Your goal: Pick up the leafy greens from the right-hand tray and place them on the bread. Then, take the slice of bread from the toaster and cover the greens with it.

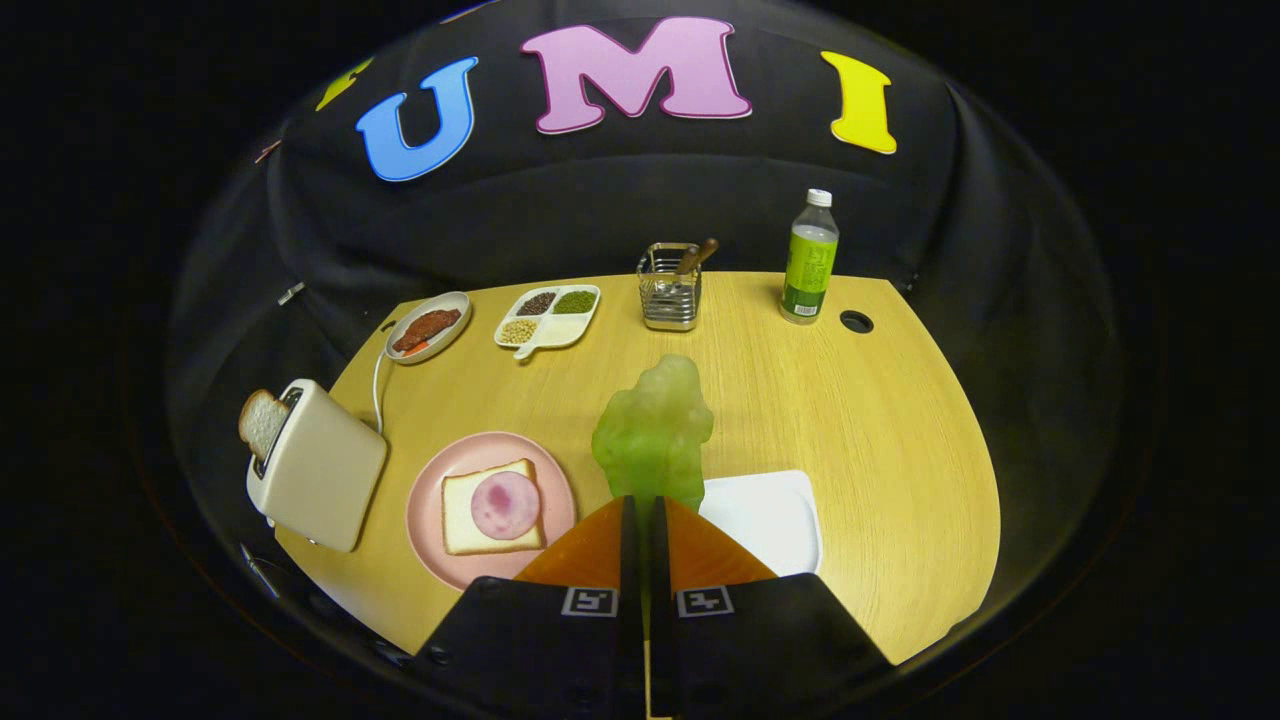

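The gripper (640, 505) had its jaws closed on the lower edge of the greens (655, 430), which stood up ahead of the fingertips, lifted clear of the white tray (775, 520) just to the right. The bread (492, 508) topped with a round slice of ham (505, 505) lay on the pink plate (430, 500) to the left of the fingers, near but not under the leaf. The likeliest trouble seemed to be the thin pinch: held only by its edge, the floppy leaf could slip out or swing on the way across and land half off the bread, or drag the ham askew. A second slice (262, 422) stuck up from the toaster (320, 465) further left, and a wide sweep might clip it.
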`<state>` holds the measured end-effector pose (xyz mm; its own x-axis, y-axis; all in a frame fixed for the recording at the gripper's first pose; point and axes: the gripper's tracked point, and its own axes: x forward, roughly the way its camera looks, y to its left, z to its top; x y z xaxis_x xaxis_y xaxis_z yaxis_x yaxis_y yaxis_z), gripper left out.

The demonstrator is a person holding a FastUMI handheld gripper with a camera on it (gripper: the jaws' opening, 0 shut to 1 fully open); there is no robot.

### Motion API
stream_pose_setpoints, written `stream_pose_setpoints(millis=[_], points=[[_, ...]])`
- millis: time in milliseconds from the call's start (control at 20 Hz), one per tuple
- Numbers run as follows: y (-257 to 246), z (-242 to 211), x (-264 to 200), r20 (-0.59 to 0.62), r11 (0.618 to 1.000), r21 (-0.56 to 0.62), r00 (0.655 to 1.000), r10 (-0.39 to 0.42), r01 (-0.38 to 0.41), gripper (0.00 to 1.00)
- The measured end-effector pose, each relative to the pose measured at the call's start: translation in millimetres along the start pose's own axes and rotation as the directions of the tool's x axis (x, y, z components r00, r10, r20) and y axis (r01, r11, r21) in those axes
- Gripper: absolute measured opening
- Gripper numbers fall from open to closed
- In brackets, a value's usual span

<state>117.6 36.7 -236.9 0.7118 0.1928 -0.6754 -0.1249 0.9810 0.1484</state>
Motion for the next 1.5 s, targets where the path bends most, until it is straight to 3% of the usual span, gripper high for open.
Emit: stream_pose_setpoints(millis=[700, 1350, 1500], points=[[127.4, -16.5, 18.7, -0.031, 0.985, -0.140, 0.995, 0.099, -0.103, 0.07], [154.5, -63.9, 55.9, -0.156, 0.949, -0.300, 0.987, 0.047, -0.092, 0.09], [155.2, -67.0, 61.0, -0.168, 0.953, -0.292, 0.985, 0.036, -0.084, 0.19]])
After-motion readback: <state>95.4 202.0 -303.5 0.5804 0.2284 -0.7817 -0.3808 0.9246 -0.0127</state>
